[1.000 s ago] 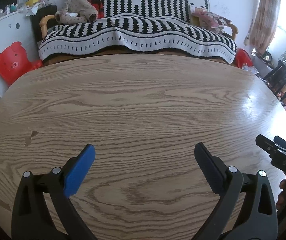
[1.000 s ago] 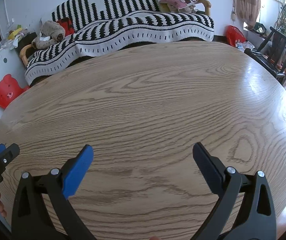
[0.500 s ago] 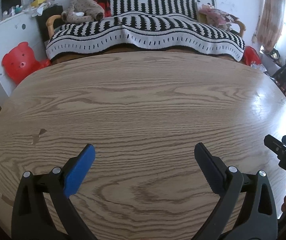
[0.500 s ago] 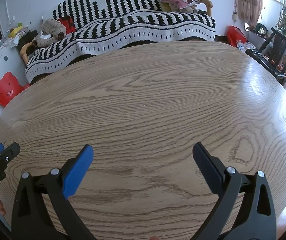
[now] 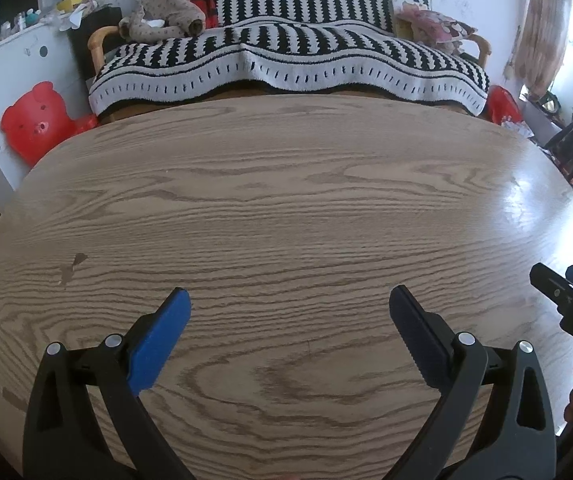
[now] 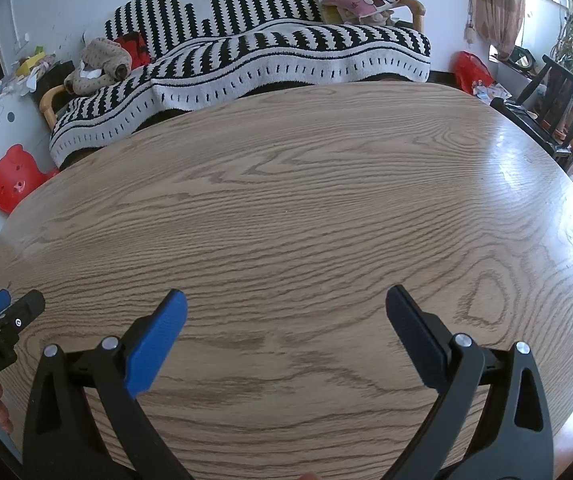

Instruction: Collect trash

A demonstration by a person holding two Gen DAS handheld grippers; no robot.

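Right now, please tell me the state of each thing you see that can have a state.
left gripper: jaws open, holding nothing, above the table.
right gripper: jaws open, holding nothing, above the table.
table: bare wood, small chipped mark near its left edge.
sofa blanket: draped over the seat, hanging over the front.

A wooden table (image 5: 286, 208) fronts a striped-blanketed sofa (image 5: 286, 60); a red bear stool (image 5: 32, 120) stands left.
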